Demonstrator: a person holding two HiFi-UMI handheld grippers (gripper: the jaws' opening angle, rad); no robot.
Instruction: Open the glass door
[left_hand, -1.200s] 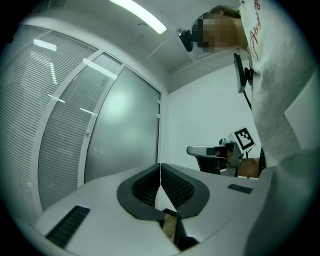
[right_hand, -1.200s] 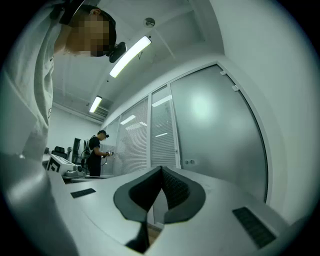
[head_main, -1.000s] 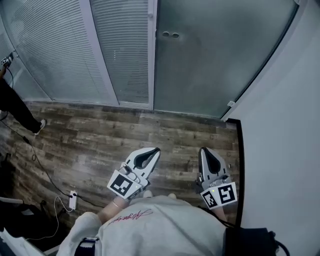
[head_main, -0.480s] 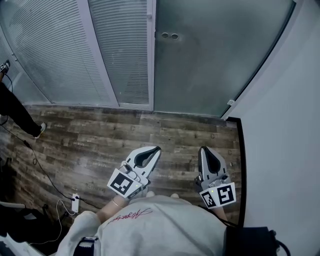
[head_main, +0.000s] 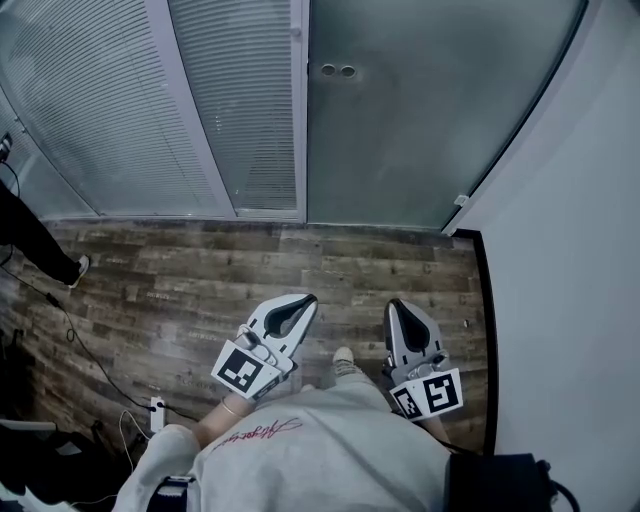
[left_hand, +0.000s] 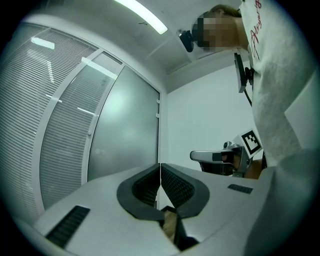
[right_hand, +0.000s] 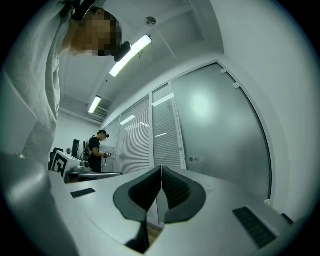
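Glass door (head_main: 430, 120): frosted, straight ahead of me, in line with its frame, between the slatted panels and the white wall; neither of my claws touches it
Slatted panels (head_main: 110, 110): left of the door, with white posts between them
White wall (head_main: 570, 280): on my right, meeting the door at the corner
Wood floor (head_main: 200, 280): dark planks running from the door's foot back to my feet
My left claw (head_main: 306, 298): clenched on nothing, pads pressed flat together, pointing toward the door and well short of it
My right claw (head_main: 394, 303): clenched too, nothing between its pads, beside the left one and nearer the wall
Other person (head_main: 35, 235): at the far left edge; from above only a dark leg and shoe show
Lock fittings (head_main: 338, 71): two small round discs side by side near the door's left edge
Power strip (head_main: 157, 407): white, on the floor at my left, with a cable trailing from it
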